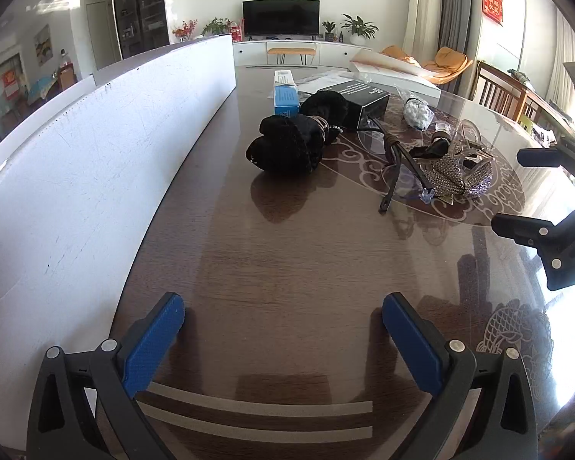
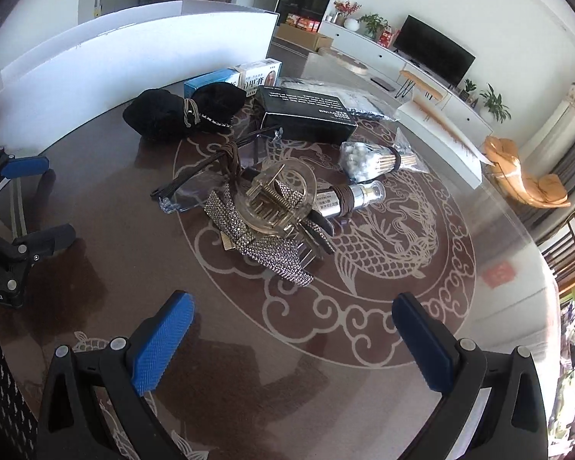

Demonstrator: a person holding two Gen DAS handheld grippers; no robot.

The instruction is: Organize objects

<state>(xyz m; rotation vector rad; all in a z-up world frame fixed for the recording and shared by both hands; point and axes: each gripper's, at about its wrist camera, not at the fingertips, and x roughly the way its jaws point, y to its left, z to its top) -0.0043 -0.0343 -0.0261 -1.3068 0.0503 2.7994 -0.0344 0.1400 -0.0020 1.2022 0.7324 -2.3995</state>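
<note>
Lettering on the black box [image 2: 306, 113] reads upside down, too small.

Three boxes [image 2: 306, 113] — one black, two medicine — one cotton-swab bundle [image 2: 368, 161].

On the white carton [image 2: 257, 75] at eleven o'clock of the heap on the tabletop [image 2: 364, 329] we read the large Chinese characters "甲盖"; its smaller print is too fine for us. The black box [image 2: 306, 113] beside it carries inverted white lettering ending in "VING". The left claw [image 2: 27, 199] body, at nine o'clock, shows "bot.AI". We cannot read the red hanging's [image 1: 493, 4] gold characters.
</note>
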